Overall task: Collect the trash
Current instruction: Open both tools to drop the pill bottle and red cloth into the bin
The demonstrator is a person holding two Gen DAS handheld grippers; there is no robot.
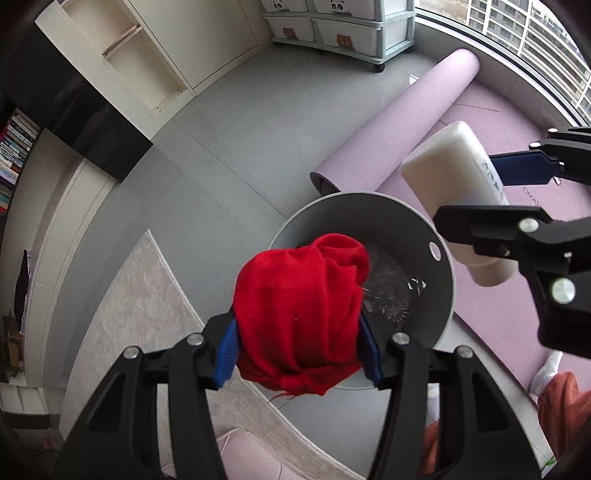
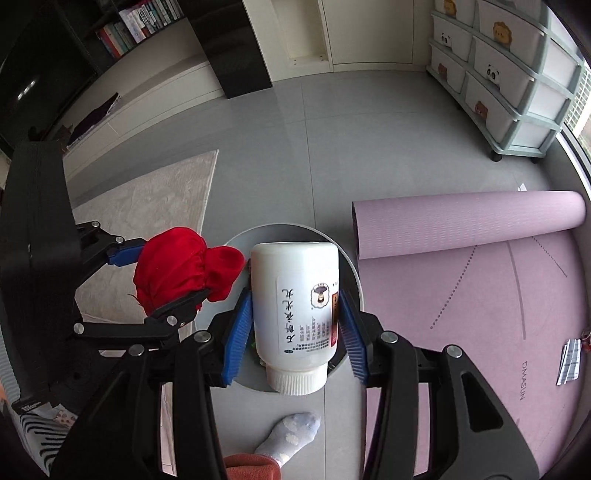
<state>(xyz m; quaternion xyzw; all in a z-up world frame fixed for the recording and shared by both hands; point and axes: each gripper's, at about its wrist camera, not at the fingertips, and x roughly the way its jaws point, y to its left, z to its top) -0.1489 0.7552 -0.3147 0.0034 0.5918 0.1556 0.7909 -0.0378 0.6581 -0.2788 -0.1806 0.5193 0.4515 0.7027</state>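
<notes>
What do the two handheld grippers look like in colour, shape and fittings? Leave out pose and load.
Both the left gripper and the right gripper have black angular linkage arms with round silver bolts, ending in flat, ribbed blue fingers. No cables or markings show.

The purple foam exercise mat [image 2: 498,332] spread on the floor at the right carries the printed brand "DMASUN" near its near edge, in grey capitals running along the mat. The white plastic bottle with a ribbed white cap [image 2: 295,314] bears a paper label with large black Chinese characters and blocks of smaller print, too small to read. The book spines [image 2: 140,26] on the far shelf are illegible.
</notes>
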